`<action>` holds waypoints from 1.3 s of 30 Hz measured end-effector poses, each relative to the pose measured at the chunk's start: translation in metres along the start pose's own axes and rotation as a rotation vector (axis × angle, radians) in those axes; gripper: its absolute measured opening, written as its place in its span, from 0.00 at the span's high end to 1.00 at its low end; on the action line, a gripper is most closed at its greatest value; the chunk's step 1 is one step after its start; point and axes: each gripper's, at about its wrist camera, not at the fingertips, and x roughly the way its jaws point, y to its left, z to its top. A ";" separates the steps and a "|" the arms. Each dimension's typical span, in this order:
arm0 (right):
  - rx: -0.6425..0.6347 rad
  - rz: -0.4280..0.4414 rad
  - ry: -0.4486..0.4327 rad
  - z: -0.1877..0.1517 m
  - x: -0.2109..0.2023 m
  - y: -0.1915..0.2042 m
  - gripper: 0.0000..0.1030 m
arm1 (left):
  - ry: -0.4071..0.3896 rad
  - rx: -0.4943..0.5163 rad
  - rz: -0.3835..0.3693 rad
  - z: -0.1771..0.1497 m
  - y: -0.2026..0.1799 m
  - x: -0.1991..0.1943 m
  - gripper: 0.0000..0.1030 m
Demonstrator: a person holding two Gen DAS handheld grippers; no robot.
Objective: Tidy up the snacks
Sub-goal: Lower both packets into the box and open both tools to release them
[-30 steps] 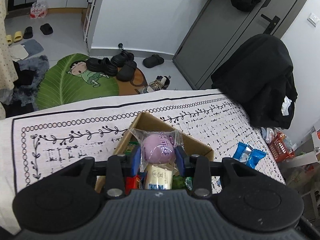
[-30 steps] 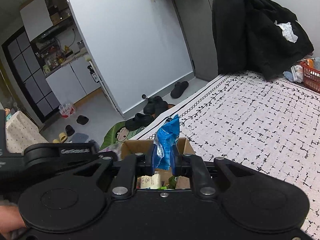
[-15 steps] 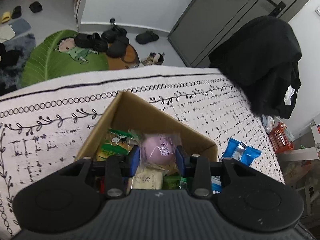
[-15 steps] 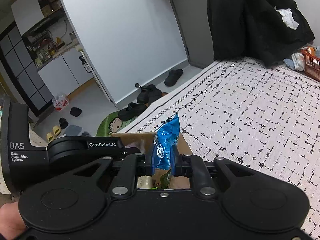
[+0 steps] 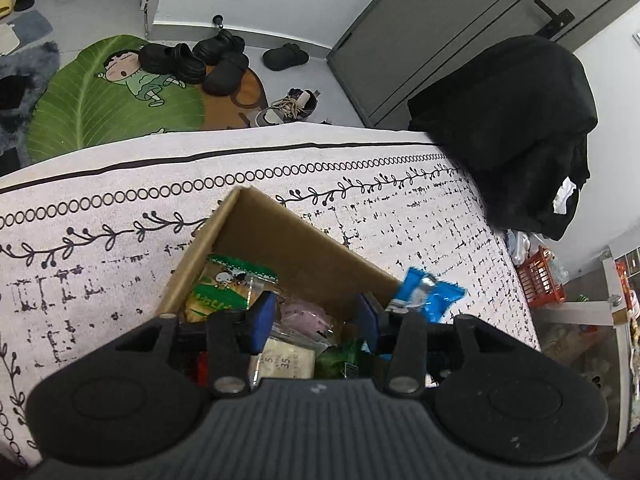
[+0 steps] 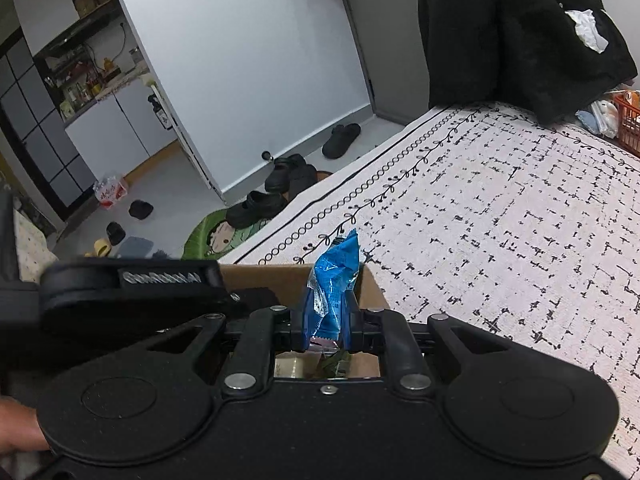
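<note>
An open cardboard box stands on the patterned tablecloth and holds several snack packs. Among them are a green pack and a cream one. My left gripper hangs open over the box. The purple snack in clear wrap lies loose in the box between its blue pads. My right gripper is shut on a blue packet that stands upright above the box's rim. The left gripper shows at the left of that view.
More blue packets lie on the cloth just right of the box. A black jacket hangs at the table's far right corner, with a red basket below it. Bare tablecloth stretches right. A hand is at the lower left.
My left gripper dropped lower over the box and opened, and the purple snack now rests among the packs. The right gripper still holds the blue packet and has come closer to the box.
</note>
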 end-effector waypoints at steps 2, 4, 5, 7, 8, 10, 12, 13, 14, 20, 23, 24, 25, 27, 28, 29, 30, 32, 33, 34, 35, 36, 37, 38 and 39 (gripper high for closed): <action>-0.009 -0.007 0.011 -0.001 0.004 0.003 0.86 | -0.007 -0.001 -0.003 0.003 0.003 -0.005 0.55; -0.021 -0.012 0.022 -0.001 0.008 0.007 0.86 | -0.011 -0.003 -0.005 0.005 0.006 -0.009 0.54; -0.029 -0.015 0.026 -0.002 0.009 0.010 0.86 | -0.010 -0.006 -0.005 0.006 0.008 -0.010 0.53; -0.047 -0.026 0.033 -0.001 0.011 0.015 0.86 | -0.007 -0.009 -0.002 0.008 0.013 -0.012 0.53; -0.056 -0.030 0.037 -0.001 0.013 0.016 0.86 | -0.005 -0.009 0.001 0.009 0.015 -0.012 0.53; -0.077 -0.049 0.055 -0.001 0.017 0.020 0.86 | 0.004 -0.005 0.003 0.009 0.019 -0.014 0.53; -0.100 -0.079 0.081 -0.002 0.022 0.024 0.91 | 0.010 0.002 0.005 0.008 0.023 -0.017 0.52; -0.109 -0.088 0.091 -0.003 0.024 0.025 0.91 | 0.013 0.007 0.011 0.008 0.024 -0.018 0.52; -0.115 -0.095 0.101 -0.004 0.026 0.026 0.91 | 0.016 0.011 0.016 0.007 0.025 -0.019 0.52; -0.133 -0.130 0.135 -0.007 0.027 0.030 0.92 | 0.019 0.033 0.024 0.003 0.032 -0.033 0.48; -0.126 -0.132 0.134 -0.006 0.021 0.032 0.92 | 0.016 0.043 0.022 0.001 0.033 -0.041 0.47; -0.121 -0.133 0.135 -0.005 0.020 0.033 0.92 | 0.015 0.047 0.022 0.000 0.033 -0.043 0.47; -0.117 -0.133 0.137 -0.005 0.018 0.033 0.91 | 0.016 0.052 0.019 0.000 0.033 -0.044 0.46; -0.111 -0.131 0.143 -0.006 0.014 0.034 0.90 | 0.022 0.060 0.018 0.000 0.035 -0.046 0.41; -0.110 -0.135 0.141 -0.006 0.012 0.036 0.89 | 0.032 0.069 0.021 0.001 0.035 -0.046 0.37; -0.108 -0.135 0.139 -0.007 0.009 0.037 0.89 | 0.042 0.076 0.026 0.002 0.034 -0.045 0.36; -0.106 -0.130 0.139 -0.007 0.006 0.037 0.88 | 0.049 0.079 0.029 0.002 0.034 -0.046 0.36; -0.096 -0.121 0.132 -0.007 0.000 0.038 0.84 | 0.045 0.084 0.030 0.002 0.033 -0.051 0.34; -0.093 -0.121 0.127 -0.006 -0.003 0.038 0.83 | 0.040 0.090 0.033 0.001 0.033 -0.054 0.31; -0.090 -0.121 0.115 -0.006 -0.008 0.038 0.81 | 0.033 0.095 0.037 0.001 0.032 -0.058 0.28; -0.086 -0.121 0.104 -0.005 -0.012 0.038 0.80 | 0.024 0.100 0.043 0.002 0.031 -0.062 0.27; -0.080 -0.118 0.093 -0.004 -0.017 0.038 0.79 | 0.016 0.105 0.049 0.002 0.030 -0.066 0.26; -0.071 -0.114 0.080 -0.002 -0.022 0.037 0.77 | 0.009 0.111 0.054 0.002 0.029 -0.071 0.25; -0.064 -0.111 0.072 -0.001 -0.025 0.036 0.76 | 0.002 0.118 0.058 0.001 0.028 -0.075 0.24; -0.057 -0.109 0.064 -0.001 -0.029 0.035 0.75 | -0.004 0.125 0.063 0.001 0.026 -0.079 0.23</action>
